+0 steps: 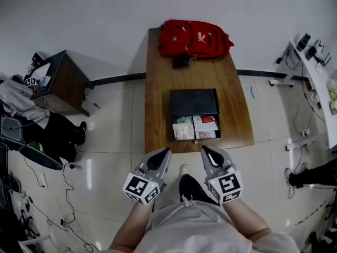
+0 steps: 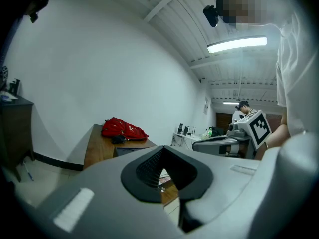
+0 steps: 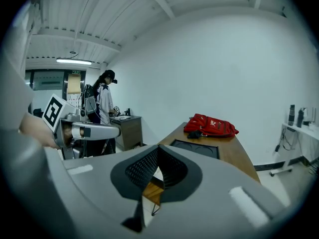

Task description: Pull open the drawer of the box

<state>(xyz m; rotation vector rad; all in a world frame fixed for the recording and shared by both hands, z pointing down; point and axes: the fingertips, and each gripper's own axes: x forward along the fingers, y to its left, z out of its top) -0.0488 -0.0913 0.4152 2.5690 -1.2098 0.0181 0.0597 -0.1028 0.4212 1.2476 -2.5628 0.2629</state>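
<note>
A black box (image 1: 194, 102) sits mid-way along the wooden table (image 1: 158, 88). Its drawer (image 1: 195, 127) stands pulled out toward me, showing white, green and red packets inside. Both grippers hang just off the table's near edge, apart from the box. My left gripper (image 1: 165, 153) is shut and holds nothing, and so is my right gripper (image 1: 206, 150). In the left gripper view the left gripper (image 2: 162, 151) points toward the box (image 2: 130, 151). The right gripper view has the right gripper (image 3: 158, 151) aimed at the box's lid (image 3: 195, 148).
A red backpack (image 1: 195, 38) lies at the table's far end. A dark cabinet (image 1: 60, 80) stands at left with a person's legs (image 1: 60, 133) beside it. A white desk (image 1: 316, 73) and cables line the right side. My shoe (image 1: 192, 187) is below the grippers.
</note>
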